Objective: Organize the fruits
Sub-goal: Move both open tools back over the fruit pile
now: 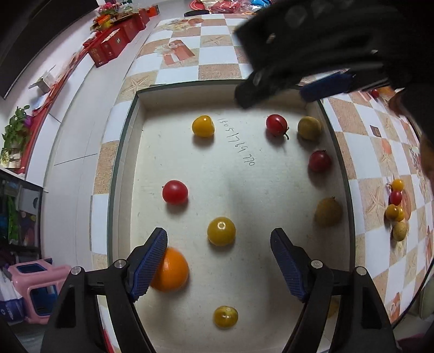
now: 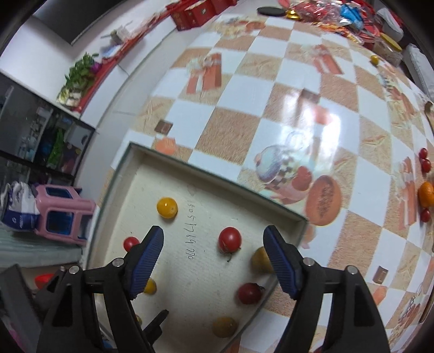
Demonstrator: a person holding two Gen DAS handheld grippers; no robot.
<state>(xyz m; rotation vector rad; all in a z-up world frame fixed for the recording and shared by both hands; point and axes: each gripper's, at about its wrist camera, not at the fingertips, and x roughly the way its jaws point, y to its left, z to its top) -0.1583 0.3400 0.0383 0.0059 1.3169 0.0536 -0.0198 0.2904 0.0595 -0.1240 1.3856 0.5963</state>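
Counter (image 2: 233,135) has a glossy checkered cover, orange and white squares with gift-box and starfish prints. Red boxes (image 1: 108,46) are stacked along the white ledge past the counter's far-left edge, with a potted plant (image 1: 15,135) further down the ledge. Pink plastic stool (image 1: 35,285) sits on the floor left of the counter. Wrapped snack packets (image 2: 339,13) are piled at the counter's far end.

Shallow white tray (image 1: 130,141) sits on the counter, landmark for the rest. It has handwritten digits on its floor. Inside: yellow tomato (image 1: 203,125) at the far side, red tomato (image 1: 276,125) near the far-right corner, red tomato (image 1: 175,192) mid-left, yellow tomato (image 1: 221,230) centre-near, and orange (image 1: 171,268) at the near-left.

Left claw (image 1: 218,244) is spread wide and empty over the tray's near half. The centre yellow tomato lies between its fingers, touching neither. The orange sits partly behind the left finger; contact can't be judged.

Right claw (image 2: 213,241) is spread wide and empty over the tray's far-right part. The red tomato lies between its fingertips, nearer the right one.

Loose fruit (image 1: 396,209) is clustered on the counter right of the tray. A second orange (image 2: 425,194) with small red tomatoes sits well right of the tray.
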